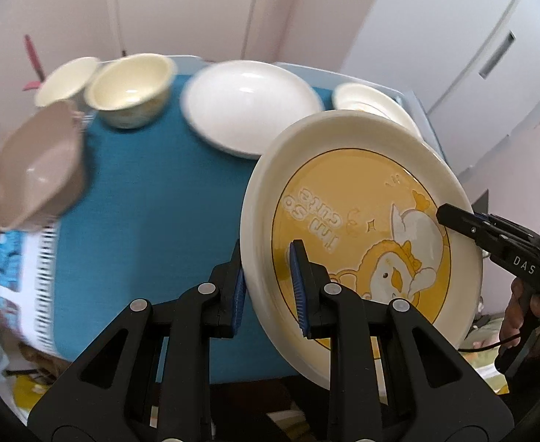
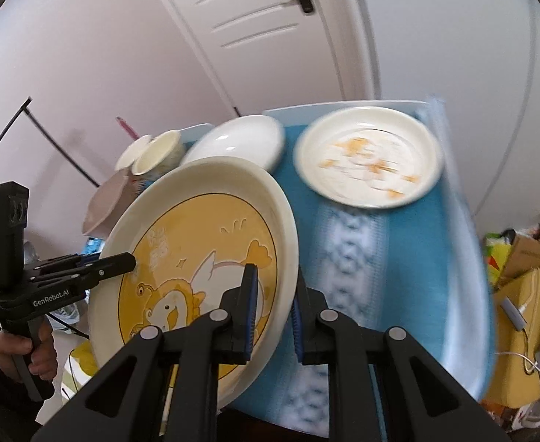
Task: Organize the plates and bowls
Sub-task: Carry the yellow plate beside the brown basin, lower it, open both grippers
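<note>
left wrist view: "i'm so cute" printed upside down in pale letters on the yellow centre of a round cream plate with a cartoon lion-and-duck picture (image 1: 358, 243), held tilted above the teal-blue woven tablecloth (image 1: 152, 199). left gripper (image 1: 268, 287) clamped on the plate's near rim, one blue-padded finger under the rim, the other on the yellow face. "das" readable in white on the black body of the right gripper (image 1: 450, 217), gripping the plate's opposite rim from the right side, a hand wrapped round its handle at the frame edge. behind the plate on the cloth: a plain white shallow bowl (image 1: 248, 107), a small cream bowl (image 1: 130, 90), a cream lid-like dish (image 1: 67, 81) just beside it, a beige angular plastic bowl (image 1: 38, 165) at the left edge, and a second cream plate (image 1: 373, 105) partly hidden by the held one.

right wrist view: "genrobot.ai" legible on the left gripper (image 2: 130, 258), reaching in from the left, a hand closed around its grip. right gripper (image 2: 275, 313) closed across the plate's (image 2: 196, 228) right rim, one finger on the face, one behind. second plate (image 2: 369, 154), flecked with orange print, flat on the cloth (image 2: 410, 250) beyond, blurred. white panelled door with a black handle (image 2: 255, 18) behind the table.
</note>
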`<state>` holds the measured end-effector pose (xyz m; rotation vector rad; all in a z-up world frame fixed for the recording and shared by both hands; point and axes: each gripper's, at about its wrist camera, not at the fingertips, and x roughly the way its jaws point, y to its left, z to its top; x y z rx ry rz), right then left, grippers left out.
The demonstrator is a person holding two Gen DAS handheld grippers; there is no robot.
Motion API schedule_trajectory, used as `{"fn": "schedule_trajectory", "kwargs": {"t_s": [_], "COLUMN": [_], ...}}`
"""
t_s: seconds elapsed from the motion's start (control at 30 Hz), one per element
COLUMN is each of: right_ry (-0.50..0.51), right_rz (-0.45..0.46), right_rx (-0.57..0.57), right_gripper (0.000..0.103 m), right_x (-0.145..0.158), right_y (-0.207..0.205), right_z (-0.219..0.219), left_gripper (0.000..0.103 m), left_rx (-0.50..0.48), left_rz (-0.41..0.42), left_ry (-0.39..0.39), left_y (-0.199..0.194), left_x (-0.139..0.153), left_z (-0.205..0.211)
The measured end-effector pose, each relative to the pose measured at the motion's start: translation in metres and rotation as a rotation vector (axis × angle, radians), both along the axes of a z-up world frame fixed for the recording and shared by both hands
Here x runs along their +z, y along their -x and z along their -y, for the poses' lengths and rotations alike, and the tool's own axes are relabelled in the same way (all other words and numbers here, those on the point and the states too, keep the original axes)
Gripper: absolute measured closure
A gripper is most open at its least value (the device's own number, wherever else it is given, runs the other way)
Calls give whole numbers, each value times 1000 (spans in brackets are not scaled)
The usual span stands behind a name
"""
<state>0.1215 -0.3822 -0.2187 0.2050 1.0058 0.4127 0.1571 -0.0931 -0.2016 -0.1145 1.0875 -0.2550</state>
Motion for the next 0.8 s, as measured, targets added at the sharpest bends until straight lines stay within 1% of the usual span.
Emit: {"fn": "schedule_trajectory", "kwargs": {"t_s": [0.17, 0.2, 0.37, 0.5, 0.6, 0.8], "right_ry": [-22, -22, -24, -25, -20, -11], "right_rz": [-14, -20, -57, -84, -87, -77], "right_rx": [34, 40, 55, 44, 31, 7], "right_gripper": [88, 88, 88, 88, 88, 88], "right_x": [-6, -9, -33, -53, -65, -78], "right_y": [-9, -11, -16, -20, -25, -31], "right_z": [-62, -75, -129, -154, -167, -175], "left_gripper": [83, 83, 83, 83, 83, 83], "left_rx": [28, 32, 42, 27, 15, -22], "left_rz": [-6, -15, -57, -92, -100, -81], "left_ry": [-34, -42, -56, -58, -49, -54], "left_y": [-3, -4, -10, -17, -21, -24], "left_x": [-1, -5, -32, -58, -70, -77], "left_z": [-61, -76, -122, -143, -154, -156]}}
